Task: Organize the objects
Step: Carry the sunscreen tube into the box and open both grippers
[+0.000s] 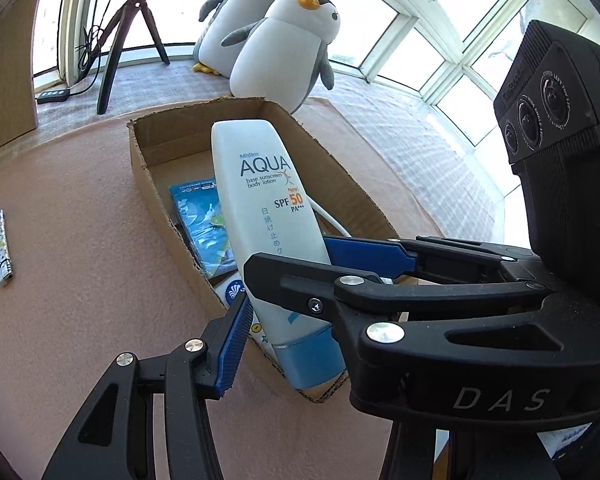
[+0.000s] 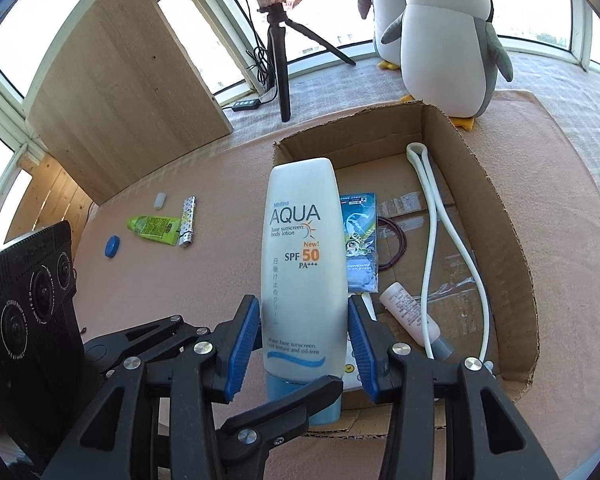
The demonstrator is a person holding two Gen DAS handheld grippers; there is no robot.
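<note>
A white AQUA sunscreen bottle [image 1: 260,184] [image 2: 300,220] stands cap down at the near left corner of an open cardboard box [image 1: 140,152] [image 2: 500,216]. My right gripper [image 2: 304,320] [image 1: 290,256] is shut on its lower body, with a blue pad pressed on each side edge. My left gripper [image 1: 300,312] reaches in from the left. Its left pad touches the bottle's lower edge. One black finger [image 2: 292,404] crosses in front of the blue cap. The right gripper hides its other finger in the left wrist view.
The box holds a blue packet [image 2: 360,240], a white cable [image 2: 432,220], a small white tube [image 2: 408,312] and a dark hair band [image 2: 400,240]. A green tube [image 2: 152,226], patterned lighter [image 2: 188,220] and blue cap [image 2: 112,246] lie on the pink table. Plush penguins [image 2: 448,40] and a tripod [image 2: 280,60] stand behind.
</note>
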